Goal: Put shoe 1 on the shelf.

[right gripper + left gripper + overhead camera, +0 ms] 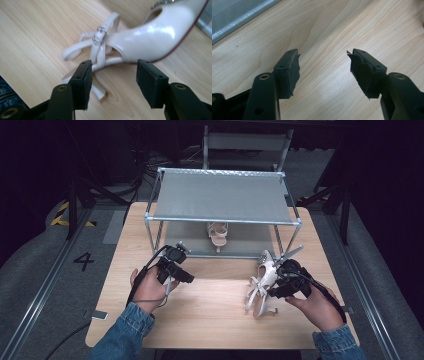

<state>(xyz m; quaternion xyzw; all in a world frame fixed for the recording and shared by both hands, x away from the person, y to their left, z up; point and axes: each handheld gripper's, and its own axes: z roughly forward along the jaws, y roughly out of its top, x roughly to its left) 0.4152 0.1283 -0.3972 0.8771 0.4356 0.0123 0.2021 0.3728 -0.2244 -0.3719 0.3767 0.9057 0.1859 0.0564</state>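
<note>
Right gripper view first: the right gripper (113, 75) has its jaws spread wide with nothing pinched between them, and just beyond the pads lies the pale heeled sandal (140, 42) on its side, straps and buckle nearest, heel tip close to the left pad. So this looks like the pick-up step for the second shoe — jaws open and lined up on it, no grip yet. In the left gripper view the left gripper (323, 72) is just as wide open over bare worktop (332, 30), holding nothing. Further out, the high view shows the sandal on the worktop's right side against the right gripper, in front of the metal shoe rack (222, 220) — and a matching sandal (218, 234) already sits on the rack's lower shelf. The next move probably calls for closing on the sandal's body rather than a loose strap, then lifting it clear and carrying it under the top shelf to sit beside its partner.
</note>
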